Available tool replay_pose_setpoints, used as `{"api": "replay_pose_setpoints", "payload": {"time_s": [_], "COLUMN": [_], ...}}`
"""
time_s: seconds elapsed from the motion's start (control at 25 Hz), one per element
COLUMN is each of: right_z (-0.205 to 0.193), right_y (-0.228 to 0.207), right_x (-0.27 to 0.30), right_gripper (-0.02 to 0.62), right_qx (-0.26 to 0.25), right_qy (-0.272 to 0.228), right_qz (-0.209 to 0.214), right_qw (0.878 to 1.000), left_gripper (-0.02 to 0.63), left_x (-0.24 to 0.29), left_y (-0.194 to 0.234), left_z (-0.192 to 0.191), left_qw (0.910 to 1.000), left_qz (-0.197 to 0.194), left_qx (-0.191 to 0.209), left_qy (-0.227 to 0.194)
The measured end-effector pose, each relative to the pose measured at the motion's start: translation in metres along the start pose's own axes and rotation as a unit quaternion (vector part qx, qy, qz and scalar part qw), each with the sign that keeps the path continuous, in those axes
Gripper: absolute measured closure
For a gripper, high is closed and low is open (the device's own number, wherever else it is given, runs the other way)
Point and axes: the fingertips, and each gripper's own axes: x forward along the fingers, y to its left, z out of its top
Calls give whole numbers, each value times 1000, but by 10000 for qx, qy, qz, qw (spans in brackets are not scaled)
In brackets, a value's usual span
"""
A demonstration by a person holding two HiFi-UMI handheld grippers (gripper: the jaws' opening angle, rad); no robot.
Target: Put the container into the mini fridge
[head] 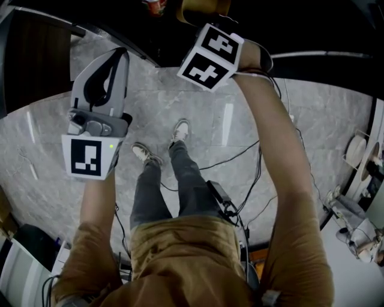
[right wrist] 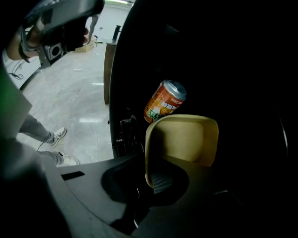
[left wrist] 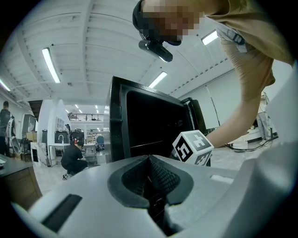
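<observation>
Your right tool [right wrist: 149, 179] is clamped on the left wall of the tan container [right wrist: 186, 139], low in the middle of the right gripper view. Its jaws are nearly together, with that thin wall pinched between them. The container's hollow faces the camera, and it hangs in the dark inside of the fridge [right wrist: 242, 69]. You cannot tell whether it rests on a shelf. An orange can [right wrist: 165, 101] shows tilted just above the container and further in, and whether the two touch is unclear.

In the head view the container [head: 204, 9] peeks in at the top edge, past your right tool's marker cube [head: 211, 55].

Your left tool [left wrist: 151, 181] has its jaws together on nothing. It points at the black fridge [left wrist: 139, 125] from outside, in the middle of its own view.
</observation>
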Motion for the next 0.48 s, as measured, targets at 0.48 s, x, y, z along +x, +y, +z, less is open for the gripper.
{"api": "replay_pose_setpoints", "payload": {"time_s": [0.48], "right_z": [1], "right_y": [-14], "right_x": [18], "right_gripper": [586], "right_qx": [4], "right_qy": [187], "right_qz": [-60], "right_qw": [9998], "left_gripper": [606], "left_x": [0], "left_y": [3], "left_z": [-2], "left_qw": [9998], "left_qz": [41], "left_qx": [-186], "left_qy": [-25]}}
